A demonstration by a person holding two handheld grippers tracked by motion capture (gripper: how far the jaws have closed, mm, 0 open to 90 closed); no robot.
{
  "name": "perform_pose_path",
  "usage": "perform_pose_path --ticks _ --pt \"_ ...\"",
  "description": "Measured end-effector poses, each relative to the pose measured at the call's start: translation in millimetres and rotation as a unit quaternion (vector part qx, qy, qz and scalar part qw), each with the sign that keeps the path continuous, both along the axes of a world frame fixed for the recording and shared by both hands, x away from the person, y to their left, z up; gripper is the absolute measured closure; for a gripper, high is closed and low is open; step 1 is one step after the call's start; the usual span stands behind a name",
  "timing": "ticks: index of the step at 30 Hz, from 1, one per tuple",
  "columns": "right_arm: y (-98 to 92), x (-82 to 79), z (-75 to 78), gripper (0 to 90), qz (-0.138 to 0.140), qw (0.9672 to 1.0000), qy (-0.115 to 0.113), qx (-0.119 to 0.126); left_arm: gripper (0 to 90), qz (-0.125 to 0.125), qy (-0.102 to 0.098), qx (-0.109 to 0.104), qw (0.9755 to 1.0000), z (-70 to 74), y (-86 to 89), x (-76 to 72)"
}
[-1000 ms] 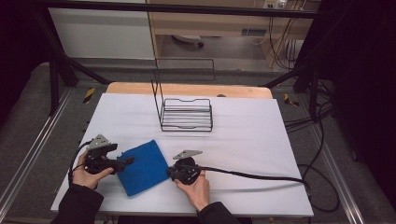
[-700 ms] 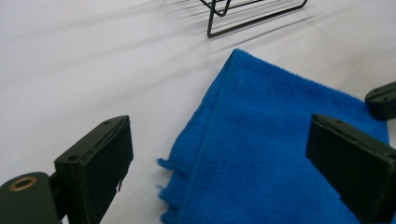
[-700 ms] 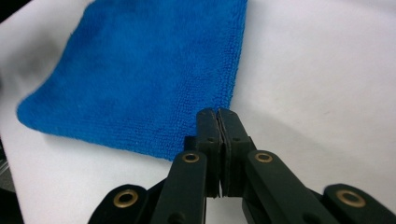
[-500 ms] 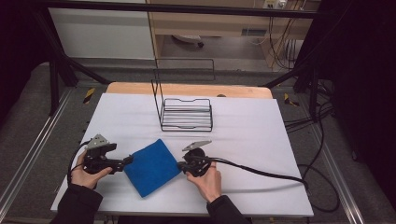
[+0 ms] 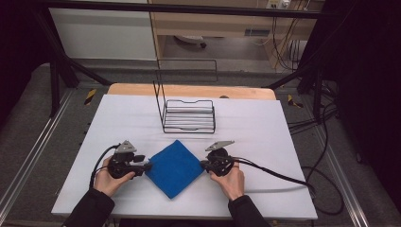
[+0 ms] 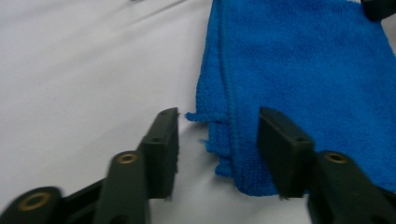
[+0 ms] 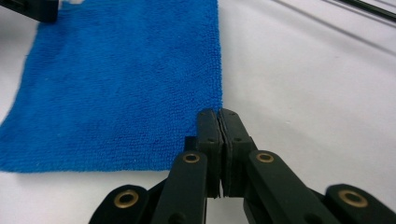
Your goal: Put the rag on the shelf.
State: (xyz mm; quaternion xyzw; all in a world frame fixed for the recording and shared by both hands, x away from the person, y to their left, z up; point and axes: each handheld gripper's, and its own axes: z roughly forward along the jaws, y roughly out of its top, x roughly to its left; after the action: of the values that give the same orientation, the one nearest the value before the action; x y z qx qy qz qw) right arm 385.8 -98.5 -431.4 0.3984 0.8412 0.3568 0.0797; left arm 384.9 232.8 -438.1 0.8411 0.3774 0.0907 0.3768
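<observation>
Since the earlier frames, the blue square terry cloth (image 5: 174, 168) has turned and slid a little away from the person, so now it lies as a diamond on the white table cover (image 5: 265, 132), between the two hands and in front of the black wire rack (image 5: 188, 116), well apart from it. The right gripper (image 5: 204, 165) has travelled to the right and away from the person with the cloth's right corner. Its jaws are pressed together, and in the right gripper view the corner of the cloth (image 7: 121, 84) disappears just under the tips, so I judge a thin fold of it is pinched there, though the contact itself is hidden.

The left gripper (image 5: 148, 166) is at the cloth's left corner. Its jaws have just been closing and now stand half apart; in the left gripper view the frayed corner of the cloth (image 6: 299, 70) sits between them, the right pad lying over the fabric, not yet squeezed.

The step in hand seems to be taking both opposite corners. To do it well, the left gripper (image 6: 218, 154) should go slightly further over the hem before it closes, so that it catches all layers and not only the loose threads. Both hands should then lift together, to keep the cloth flat.
</observation>
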Motion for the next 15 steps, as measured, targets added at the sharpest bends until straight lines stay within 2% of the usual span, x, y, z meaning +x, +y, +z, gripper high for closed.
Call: perform_pose_path --ticks 3,6,10,12,13,15 --pt "-1.5 2.8 -2.0 88.7 -0.002 0.9999 -0.010 -0.002 67.3 -0.009 0.021 0.007 0.9997 -2.0 -3.4 -2.0" --pt "-1.3 7.2 -2.8 88.7 0.003 0.9999 -0.015 -0.007 75.5 -0.011 0.035 0.012 0.9992 -3.8 -5.8 -3.9" --pt "-2.5 16.5 -1.8 88.6 0.014 0.9995 -0.028 -0.008 81.9 -0.009 0.045 0.006 0.9989 -4.2 -8.0 -7.4" --pt "-2.7 22.6 -0.1 88.7 0.018 0.9994 -0.029 -0.007 83.1 -0.005 0.047 0.004 0.9989 -4.0 -9.4 -10.2" --pt "-1.8 29.9 1.2 88.7 0.026 0.9988 -0.040 -0.010 83.4 -0.004 0.050 0.002 0.9987 -3.7 -9.9 -11.6" --pt "-0.6 33.6 2.0 88.7 0.031 0.9983 -0.047 -0.016 83.4 0.000 0.055 -0.006 0.9985 -3.6 -11.3 -14.7"
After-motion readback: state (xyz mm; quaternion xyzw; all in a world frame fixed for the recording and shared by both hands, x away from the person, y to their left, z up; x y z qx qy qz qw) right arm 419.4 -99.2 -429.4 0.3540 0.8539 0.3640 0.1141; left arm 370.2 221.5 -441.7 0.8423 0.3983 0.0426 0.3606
